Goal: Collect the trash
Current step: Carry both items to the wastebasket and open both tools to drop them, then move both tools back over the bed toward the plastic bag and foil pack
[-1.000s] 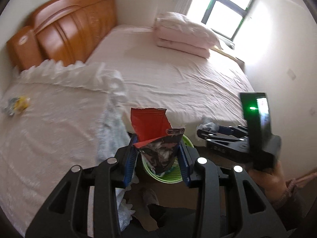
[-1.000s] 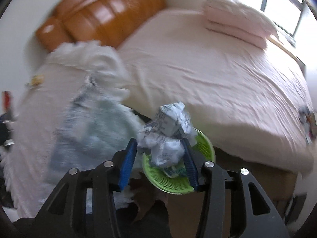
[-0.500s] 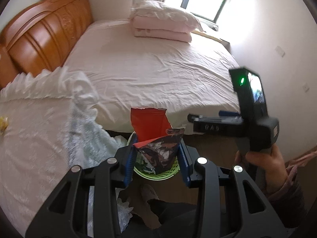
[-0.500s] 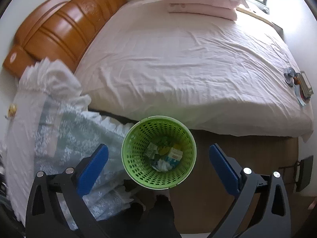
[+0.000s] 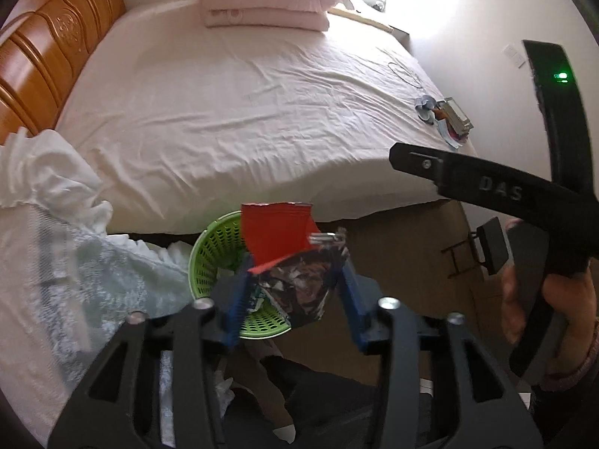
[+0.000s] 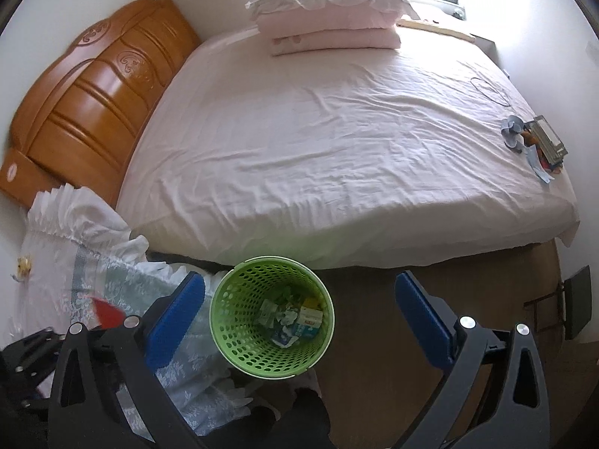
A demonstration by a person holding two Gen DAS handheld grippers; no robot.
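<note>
Above the green basket [image 6: 271, 318], the right gripper [image 6: 299, 314] is now spread wide, its crumpled paper [image 6: 279, 316] dropped inside since a second ago, while the snack wrapper [image 5: 295, 262] is still pinched in the left gripper [image 5: 294, 292], to be binned next.

Raised letters "DAS" read clearly on the black body of the right tool [image 5: 498, 187], seen from the left wrist view. Print on the snack wrapper [image 5: 295, 280] and on the cartons in the green basket [image 6: 224, 299] is too small to read.
</note>
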